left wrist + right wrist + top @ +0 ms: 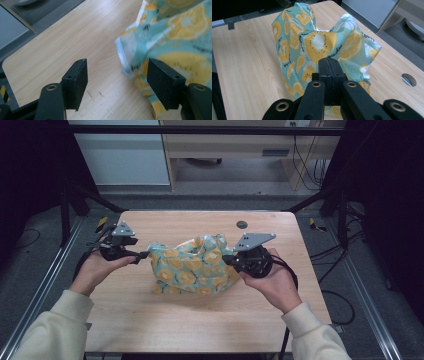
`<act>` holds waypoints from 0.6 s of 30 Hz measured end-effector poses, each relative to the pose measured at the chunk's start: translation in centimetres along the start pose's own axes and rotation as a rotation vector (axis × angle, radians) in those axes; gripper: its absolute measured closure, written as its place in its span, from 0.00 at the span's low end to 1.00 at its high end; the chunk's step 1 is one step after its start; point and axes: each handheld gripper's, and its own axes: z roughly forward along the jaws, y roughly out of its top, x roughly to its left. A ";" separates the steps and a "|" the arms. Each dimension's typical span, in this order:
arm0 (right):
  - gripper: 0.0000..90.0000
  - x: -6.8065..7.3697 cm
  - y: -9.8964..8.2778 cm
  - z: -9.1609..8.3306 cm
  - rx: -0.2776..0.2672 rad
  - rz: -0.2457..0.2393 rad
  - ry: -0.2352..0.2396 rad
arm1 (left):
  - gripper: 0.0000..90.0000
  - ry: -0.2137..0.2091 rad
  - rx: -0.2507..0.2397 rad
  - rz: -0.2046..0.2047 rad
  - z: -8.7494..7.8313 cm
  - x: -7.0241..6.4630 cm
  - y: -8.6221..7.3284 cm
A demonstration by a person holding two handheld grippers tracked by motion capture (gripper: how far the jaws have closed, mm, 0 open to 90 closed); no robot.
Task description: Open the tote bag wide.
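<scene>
Lemon-print cloth point(192, 265) lay bunched mid-table point(165, 315), the right gripper point(329, 72) pinching one edge while the left gripper point(117, 77) stood spread just beside the opposite corner, so any spreading or folding seemingly remained undone.

Small dark script on the lemon-print cloth point(319, 42) is unreadable.

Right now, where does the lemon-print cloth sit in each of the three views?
High view: the lemon-print cloth is bunched at the table's middle, between both grippers.
Left gripper view: upper right, its edge between the open jaws.
Right gripper view: centre, rising above the shut jaws.
Shared landmark: the wooden table.
</scene>
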 end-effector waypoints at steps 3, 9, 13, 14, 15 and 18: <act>1.00 0.2 -0.2 0.0 0.001 -0.002 0.009 | 0.36 -0.023 -0.011 -0.010 0.5 -0.4 1.0; 1.00 0.3 -0.6 -0.2 -0.002 0.002 0.015 | 0.27 -0.055 0.008 -0.005 1.6 -0.9 1.9; 1.00 0.3 -1.2 -0.2 0.000 0.013 0.022 | 0.19 -0.100 0.038 0.009 2.7 -1.8 2.3; 1.00 0.3 -1.4 -0.1 0.001 0.015 0.022 | 0.18 -0.128 0.074 0.023 3.4 -2.1 2.3; 1.00 0.3 -1.4 -0.1 0.001 0.015 0.022 | 0.18 -0.128 0.074 0.023 3.4 -2.1 2.3; 1.00 0.2 -1.9 0.0 0.004 0.024 0.026 | 0.28 -0.160 0.113 0.029 4.3 -2.6 2.1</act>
